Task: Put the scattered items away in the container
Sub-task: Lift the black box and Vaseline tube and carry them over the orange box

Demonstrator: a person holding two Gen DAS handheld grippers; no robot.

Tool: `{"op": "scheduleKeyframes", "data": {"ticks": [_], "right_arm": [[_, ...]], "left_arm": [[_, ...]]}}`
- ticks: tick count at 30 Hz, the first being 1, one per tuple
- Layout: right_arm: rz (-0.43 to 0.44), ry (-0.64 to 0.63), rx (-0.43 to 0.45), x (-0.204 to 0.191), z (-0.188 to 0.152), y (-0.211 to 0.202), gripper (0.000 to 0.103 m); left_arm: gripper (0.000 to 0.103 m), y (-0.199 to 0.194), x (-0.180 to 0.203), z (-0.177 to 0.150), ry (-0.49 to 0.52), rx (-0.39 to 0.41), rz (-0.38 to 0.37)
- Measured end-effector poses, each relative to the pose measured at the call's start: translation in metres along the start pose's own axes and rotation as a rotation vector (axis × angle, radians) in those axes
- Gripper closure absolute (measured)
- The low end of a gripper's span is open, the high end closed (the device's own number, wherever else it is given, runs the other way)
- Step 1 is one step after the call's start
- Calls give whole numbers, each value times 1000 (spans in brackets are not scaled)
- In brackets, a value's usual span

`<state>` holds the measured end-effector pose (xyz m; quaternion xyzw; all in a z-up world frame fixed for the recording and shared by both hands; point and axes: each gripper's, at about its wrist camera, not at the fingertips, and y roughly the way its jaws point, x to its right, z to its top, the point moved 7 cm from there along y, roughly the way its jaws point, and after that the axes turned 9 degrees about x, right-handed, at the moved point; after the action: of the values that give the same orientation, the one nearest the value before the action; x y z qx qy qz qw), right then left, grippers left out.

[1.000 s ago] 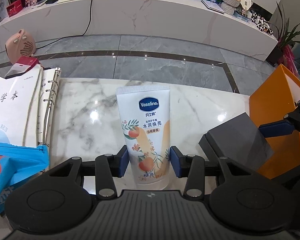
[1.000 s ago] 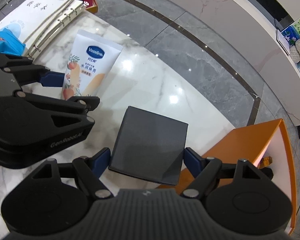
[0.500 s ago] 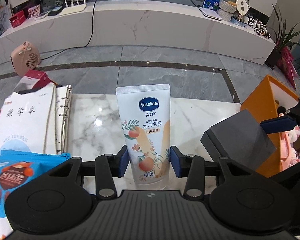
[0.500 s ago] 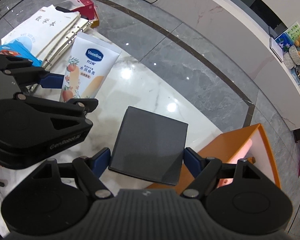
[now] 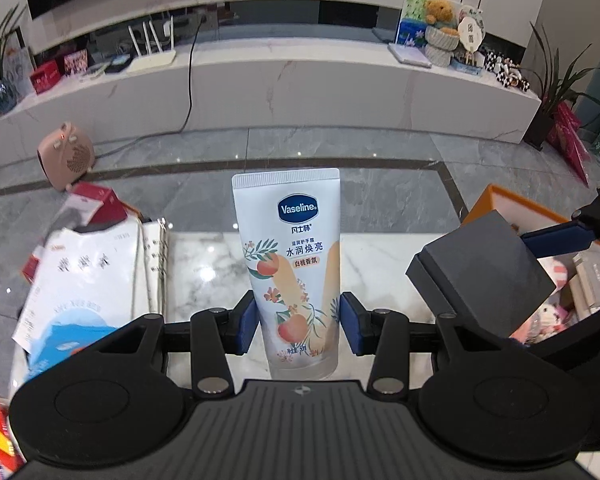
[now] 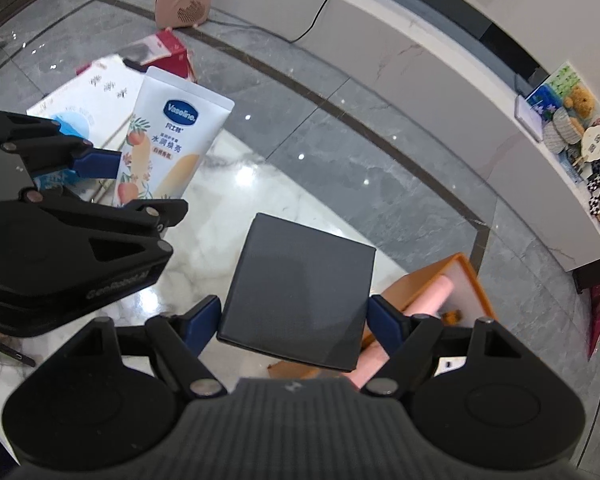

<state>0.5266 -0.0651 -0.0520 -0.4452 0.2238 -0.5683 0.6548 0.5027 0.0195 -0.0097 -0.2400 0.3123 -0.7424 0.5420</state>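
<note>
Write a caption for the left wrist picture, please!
Left gripper holding a Vaseline tube above the marble table.

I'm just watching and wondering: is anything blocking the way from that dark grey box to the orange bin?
Nothing visible does. The right tool holds the dark grey box up off the marble table, right beside the open orange bin. The left tool, holding the Vaseline tube, is on the box's other side.
</note>
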Motion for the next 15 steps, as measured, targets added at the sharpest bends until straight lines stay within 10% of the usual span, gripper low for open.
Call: {"op": "scheduleKeyframes", "data": {"ticks": [15], "right_arm": [[-64, 45, 142, 48, -8, -130, 22]], "left_arm": [[53, -95, 78, 51, 112, 138, -14]]}}
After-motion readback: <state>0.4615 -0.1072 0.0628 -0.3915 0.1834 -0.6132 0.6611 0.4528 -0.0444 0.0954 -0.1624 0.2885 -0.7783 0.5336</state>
